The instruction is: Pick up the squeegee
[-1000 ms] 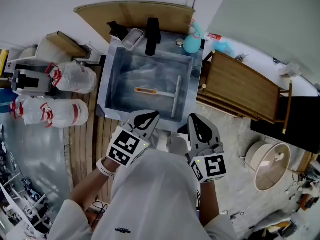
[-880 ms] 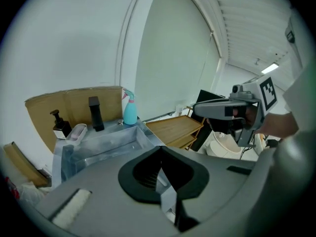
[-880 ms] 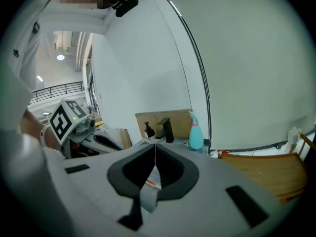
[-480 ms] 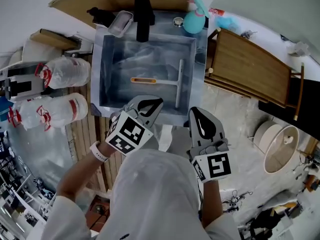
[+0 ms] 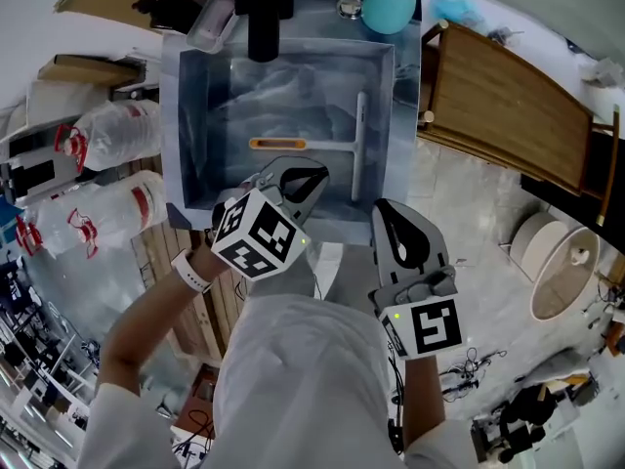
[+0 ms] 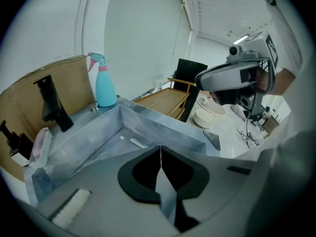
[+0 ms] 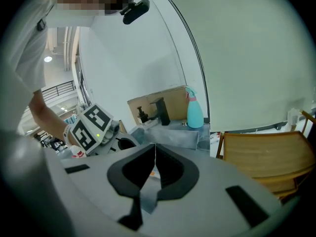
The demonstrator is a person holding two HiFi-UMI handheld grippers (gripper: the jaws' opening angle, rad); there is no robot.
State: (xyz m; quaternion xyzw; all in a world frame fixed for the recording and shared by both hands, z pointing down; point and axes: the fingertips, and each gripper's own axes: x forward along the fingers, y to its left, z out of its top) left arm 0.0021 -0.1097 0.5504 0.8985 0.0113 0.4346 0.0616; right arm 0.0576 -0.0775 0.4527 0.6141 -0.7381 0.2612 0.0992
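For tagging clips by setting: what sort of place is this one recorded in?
Probably a lab or workshop with a mock-up wash station, not a home kitchen: a metal sink with a black faucet backed by bare cardboard, big water bottles beside it, cables on the floor.

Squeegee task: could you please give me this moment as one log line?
squeegee: flat in sink | left gripper: shut, empty | right gripper: shut, empty
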